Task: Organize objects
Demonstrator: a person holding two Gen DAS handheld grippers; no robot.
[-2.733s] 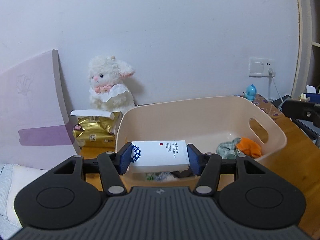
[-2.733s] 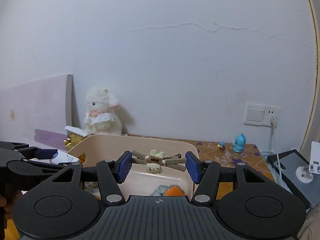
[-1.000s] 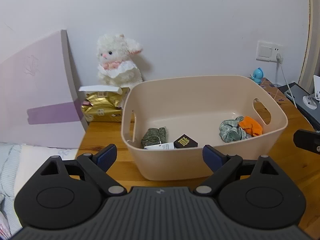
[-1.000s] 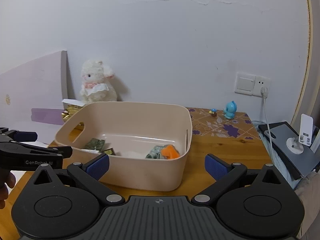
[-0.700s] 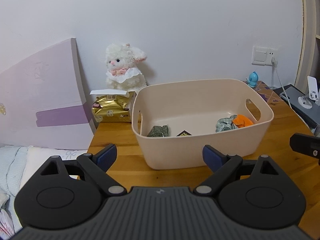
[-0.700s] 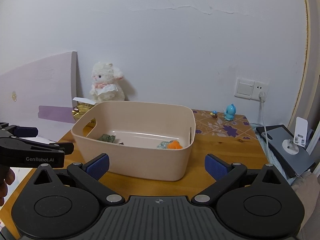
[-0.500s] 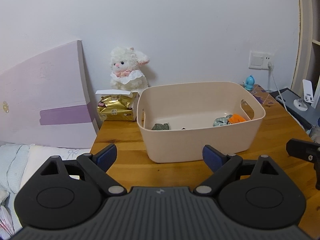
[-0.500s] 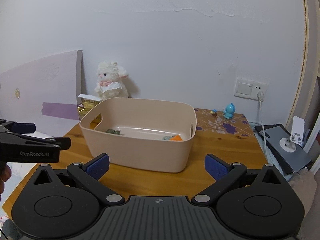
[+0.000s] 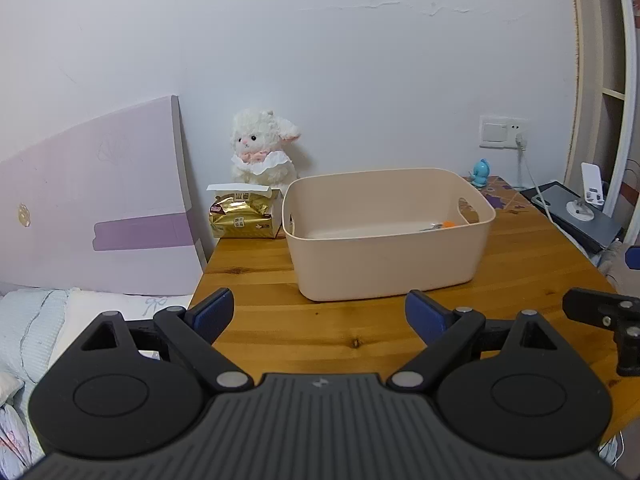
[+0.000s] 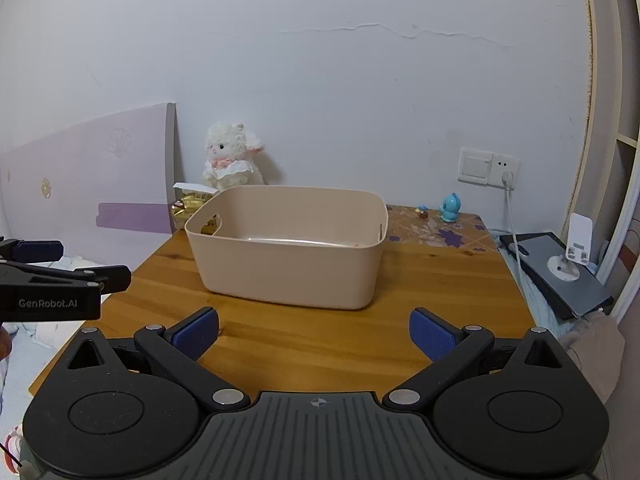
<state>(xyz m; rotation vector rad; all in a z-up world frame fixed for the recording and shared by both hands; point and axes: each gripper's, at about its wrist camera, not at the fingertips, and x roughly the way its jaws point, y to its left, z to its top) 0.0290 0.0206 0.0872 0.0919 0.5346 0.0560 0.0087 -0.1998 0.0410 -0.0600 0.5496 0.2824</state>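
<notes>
A beige plastic bin [image 9: 384, 256] stands on the wooden table [image 9: 280, 320]; it also shows in the right wrist view [image 10: 288, 268]. Its near wall hides most of the contents; only an orange scrap [image 9: 449, 223] shows inside. My left gripper [image 9: 319, 314] is open and empty, held back over the table's front edge, well short of the bin. My right gripper [image 10: 314, 332] is open and empty, also well short of the bin. The left gripper's body appears at the left of the right wrist view [image 10: 52, 280].
A white plush lamb [image 9: 262, 152] and a gold packet [image 9: 242, 218] stand behind the bin's left. A lilac board [image 9: 96, 208] leans on the wall. A blue figurine [image 10: 450, 207], a grey tablet with a phone stand [image 10: 560, 268] and a plugged cable sit at right.
Both grippers opened and dropped the white box and the small toy into the bin, then pulled back and lower, away from the bin.
</notes>
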